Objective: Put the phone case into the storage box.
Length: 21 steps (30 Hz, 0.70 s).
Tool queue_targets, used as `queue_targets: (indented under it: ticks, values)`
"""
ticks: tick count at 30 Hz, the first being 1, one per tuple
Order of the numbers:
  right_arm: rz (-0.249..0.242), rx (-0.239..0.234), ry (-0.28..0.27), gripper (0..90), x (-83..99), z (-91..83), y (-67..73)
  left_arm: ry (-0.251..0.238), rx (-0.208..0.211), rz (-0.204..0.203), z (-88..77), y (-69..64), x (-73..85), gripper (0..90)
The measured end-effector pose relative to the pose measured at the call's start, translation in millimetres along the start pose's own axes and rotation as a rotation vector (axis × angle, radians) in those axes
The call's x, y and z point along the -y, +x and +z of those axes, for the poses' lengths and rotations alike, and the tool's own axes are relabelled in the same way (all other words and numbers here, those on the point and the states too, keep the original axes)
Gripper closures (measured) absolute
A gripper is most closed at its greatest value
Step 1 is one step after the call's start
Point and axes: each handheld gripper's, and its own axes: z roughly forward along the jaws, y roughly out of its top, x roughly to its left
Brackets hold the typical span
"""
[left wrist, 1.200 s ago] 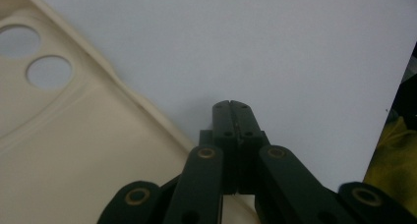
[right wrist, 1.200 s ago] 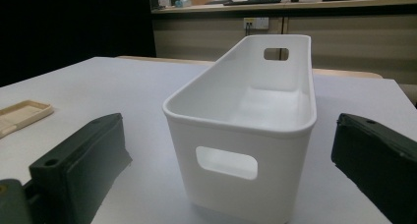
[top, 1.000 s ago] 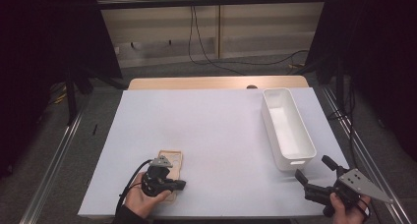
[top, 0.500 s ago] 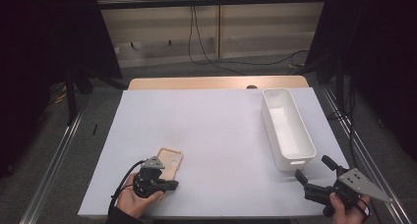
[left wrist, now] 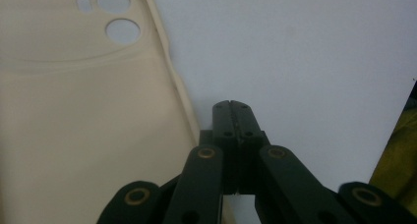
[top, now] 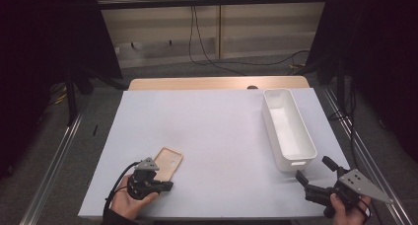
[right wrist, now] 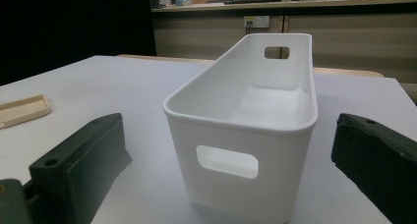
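A beige phone case (top: 168, 161) lies flat on the white table near the front left, its camera holes at the far end. In the left gripper view the case (left wrist: 83, 111) lies just left of my jaws. My left gripper (top: 166, 186) is shut with nothing between its jaws (left wrist: 233, 107), and its tip rests on the bare table beside the case's edge. My right gripper (top: 313, 168) stands open at the front right, just before the near end of a white bin (top: 269, 120). In the right gripper view my gripper (right wrist: 228, 135) faces the empty bin (right wrist: 241, 122), its handle hole straight ahead.
The white table top (top: 217, 131) has open room between the case and the bin. A wooden strip (top: 217, 83) runs along the far edge. Metal rails (top: 54, 161) flank the table on both sides, and cables lie on the floor behind.
My left gripper has slid left and toward the near edge, off the near end of the phone case, so more of the case shows. The right gripper has kept still.
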Motion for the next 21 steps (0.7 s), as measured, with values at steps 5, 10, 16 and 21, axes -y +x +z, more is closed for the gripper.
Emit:
queue_targets:
  ticks: [5,10,16,21]
  values:
    - [0.002,0.001,0.001,0.0,0.2,0.0,-0.5,-0.001,-0.002,0.002,0.0,-0.5,0.0,90.0]
    - [0.000,0.001,0.001,0.0,0.1,0.3,0.1,-0.028,-0.001,-0.006,-2.7,-1.8,-0.3,90.0]
    - [0.001,0.003,-0.001,0.0,0.0,-0.1,-0.3,-0.095,0.026,0.030,-7.8,-7.2,-3.6,88.1]
    - [0.002,0.002,-0.001,0.0,0.0,-0.2,-0.3,-0.156,0.024,0.065,-12.1,-10.0,-4.6,80.6]
